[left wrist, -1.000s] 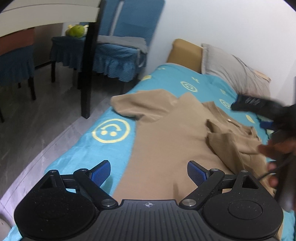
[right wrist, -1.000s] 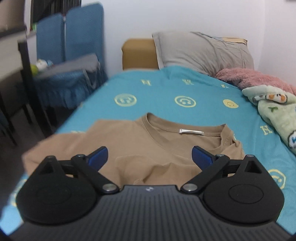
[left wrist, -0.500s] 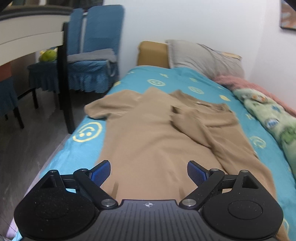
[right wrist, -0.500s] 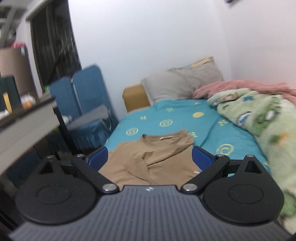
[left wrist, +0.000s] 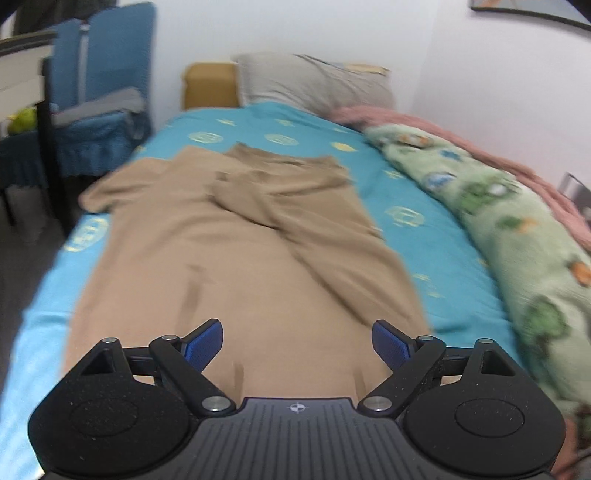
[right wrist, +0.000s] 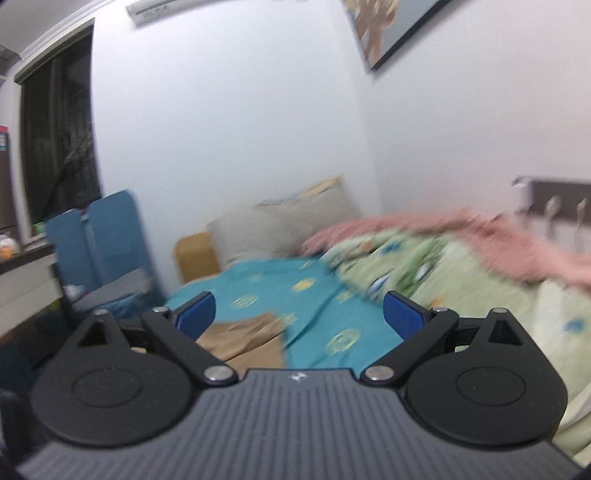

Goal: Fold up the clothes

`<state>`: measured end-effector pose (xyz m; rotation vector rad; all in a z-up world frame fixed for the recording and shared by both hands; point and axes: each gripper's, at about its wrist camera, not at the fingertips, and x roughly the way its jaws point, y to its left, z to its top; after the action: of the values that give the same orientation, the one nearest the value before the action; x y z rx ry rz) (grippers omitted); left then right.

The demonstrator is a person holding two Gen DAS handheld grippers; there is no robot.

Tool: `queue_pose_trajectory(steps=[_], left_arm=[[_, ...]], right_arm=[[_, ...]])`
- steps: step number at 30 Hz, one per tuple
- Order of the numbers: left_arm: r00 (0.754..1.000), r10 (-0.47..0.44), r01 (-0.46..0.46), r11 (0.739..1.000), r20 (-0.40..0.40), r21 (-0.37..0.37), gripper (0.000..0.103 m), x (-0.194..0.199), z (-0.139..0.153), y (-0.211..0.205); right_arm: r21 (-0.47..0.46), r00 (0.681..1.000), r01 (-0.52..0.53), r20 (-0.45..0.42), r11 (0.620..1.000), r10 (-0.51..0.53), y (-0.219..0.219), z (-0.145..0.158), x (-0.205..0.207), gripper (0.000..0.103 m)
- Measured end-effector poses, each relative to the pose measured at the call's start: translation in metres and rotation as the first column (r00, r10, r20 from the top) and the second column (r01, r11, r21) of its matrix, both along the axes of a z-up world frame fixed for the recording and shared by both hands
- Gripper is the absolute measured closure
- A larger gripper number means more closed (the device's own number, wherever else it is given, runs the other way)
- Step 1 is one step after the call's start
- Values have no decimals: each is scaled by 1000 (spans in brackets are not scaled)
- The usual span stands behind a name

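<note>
Currently, left gripper (left wrist: 297, 341) jaws are held wide, nothing gripped | right gripper (right wrist: 299, 314) jaws likewise wide | tan shirt (left wrist: 236, 258) is spread on bed (left wrist: 436, 240).

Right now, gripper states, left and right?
Left gripper: open, holding nothing, over the tan shirt.
Right gripper: open, holding nothing, pointing up the bed.

1. A home bedroom: a bed (left wrist: 436, 236) under a teal smiley-print sheet, a grey pillow (left wrist: 314, 83) at its head edge.
2. A green cartoon blanket (left wrist: 517, 236) and a pink blanket (right wrist: 480, 236) lie along its wall-side edge.
3. A framed poster (right wrist: 391, 29) hangs above; blue-covered chairs (left wrist: 103, 92) stand beside it.
</note>
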<state>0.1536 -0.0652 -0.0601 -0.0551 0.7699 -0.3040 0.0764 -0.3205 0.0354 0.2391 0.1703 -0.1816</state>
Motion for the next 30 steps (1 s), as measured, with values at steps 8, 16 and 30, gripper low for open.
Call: queue_pose_trajectory(steps=[8,16,30], left_arm=[[966,-208,203,978,-150,-51,37,-26,-10,-100],[914,-332,347,937,-233,28,42,-39,-44,-173],[901,-382,405,910,-205,89,100,-49,-56,-161]], right_arm=[[122,995,97,-36,988,-93,-46,-8,-4,4],[155,996,72,37,985,-78,-65,-10,-14,4],[232,999,34,7,972,-37,-71,-21,-5,4]])
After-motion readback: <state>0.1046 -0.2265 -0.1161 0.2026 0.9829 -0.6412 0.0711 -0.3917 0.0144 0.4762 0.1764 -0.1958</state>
